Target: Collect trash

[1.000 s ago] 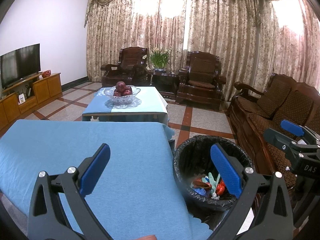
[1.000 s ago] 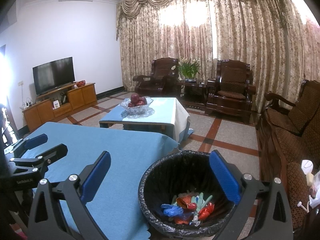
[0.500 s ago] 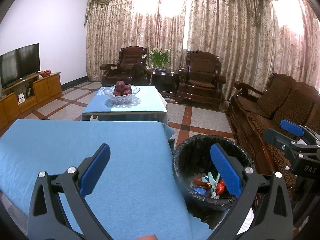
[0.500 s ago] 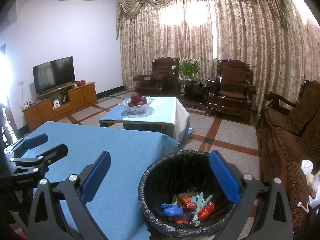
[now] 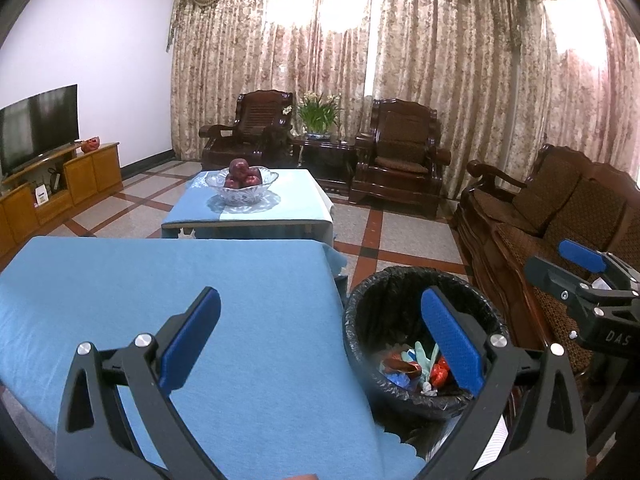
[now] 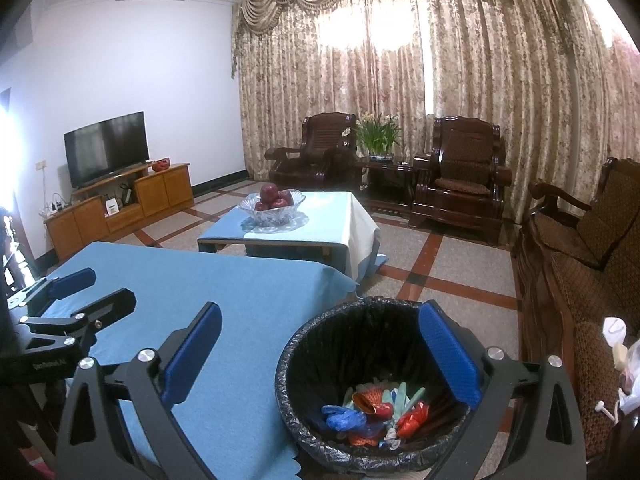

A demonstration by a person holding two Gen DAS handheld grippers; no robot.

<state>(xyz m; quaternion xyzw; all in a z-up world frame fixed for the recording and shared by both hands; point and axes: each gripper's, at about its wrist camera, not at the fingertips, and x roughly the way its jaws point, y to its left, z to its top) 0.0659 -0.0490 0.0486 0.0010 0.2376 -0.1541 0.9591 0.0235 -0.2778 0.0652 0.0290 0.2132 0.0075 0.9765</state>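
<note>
Left gripper: jaws standing wide apart, gripping nothing, hovering over the near edge of the blue tablecloth; right gripper: jaws likewise spread wide and carrying nothing, hanging above the near rim of the bin. Trash bin, black-lined, sitting on the floor just beside the table's right corner; the collected trash is lying in its bottom as a crumpled mix of red, blue and pale green wrappers and bags. No loose litter is showing on the cloth in either view, so the task is looking close to done or done. Risks from here, as judgement: the right gripper's fingers are hanging close to the liner rim, so a downward drift could be snagging the thin plastic and dragging the bin over; a sweep of the left gripper across the cloth could be catching the scalloped hem and pulling the cloth off the corner. Sofa flanking the bin on the right, with small white items at its near end too unclear to be naming. Further off: coffee table carrying a glass fruit bowl; armchairs and curtains beyond
</note>
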